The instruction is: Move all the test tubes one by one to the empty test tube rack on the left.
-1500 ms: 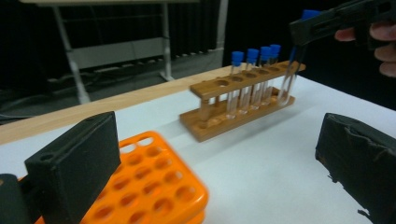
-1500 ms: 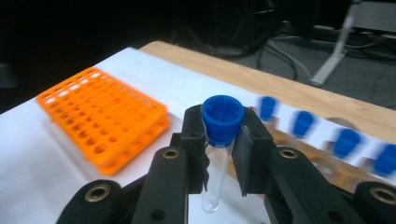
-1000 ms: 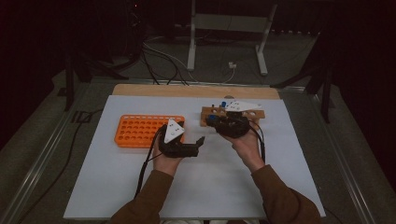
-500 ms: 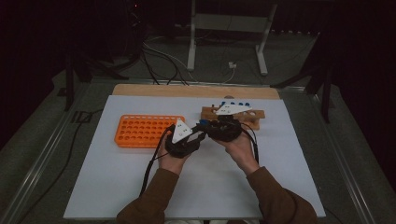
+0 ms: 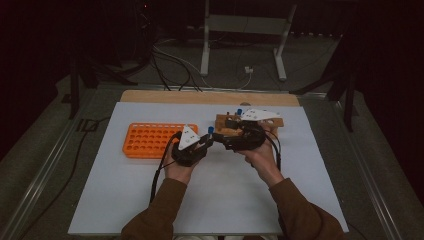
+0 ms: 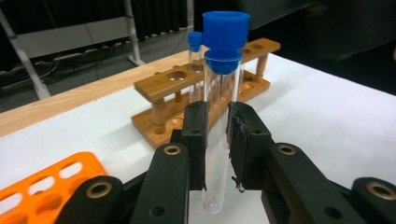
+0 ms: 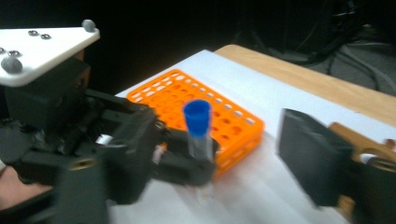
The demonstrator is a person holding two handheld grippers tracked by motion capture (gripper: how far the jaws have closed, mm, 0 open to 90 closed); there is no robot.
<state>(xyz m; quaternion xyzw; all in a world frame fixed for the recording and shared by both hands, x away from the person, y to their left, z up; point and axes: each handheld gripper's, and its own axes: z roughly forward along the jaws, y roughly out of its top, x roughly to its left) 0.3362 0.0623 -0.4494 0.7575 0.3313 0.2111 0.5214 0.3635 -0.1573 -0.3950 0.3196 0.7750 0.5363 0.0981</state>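
- Clamping a clear test tube (image 6: 218, 140) with a blue cap (image 6: 225, 35), the left hand-held gripper (image 6: 215, 142) has its jaws drawn in narrow, both pads pressed on the glass after just closing; the tube stands upright between them, its rounded bottom hanging below the pads.
- In the high view the left hand-held gripper (image 5: 207, 142) sits near the middle of the white counter (image 5: 125, 200), with the tube's blue cap (image 5: 211, 130) at its tip.
- The right hand-held gripper (image 5: 227, 142) faces it from 3 o'clock, just beside it; its jaws have just been opening and now stand wide, clear of the tube.
- In the right gripper view the tube (image 7: 200, 135) stands ahead, held by the other gripper, with one blurred black jaw off at 3 o'clock.
- The orange rack (image 5: 150, 140) lies at 9 o'clock of the left hand-held gripper, close by.
- The wooden rack (image 5: 227, 122) stands at 12 o'clock of the right hand-held gripper, with another blue-capped tube (image 6: 195, 60) upright in it.
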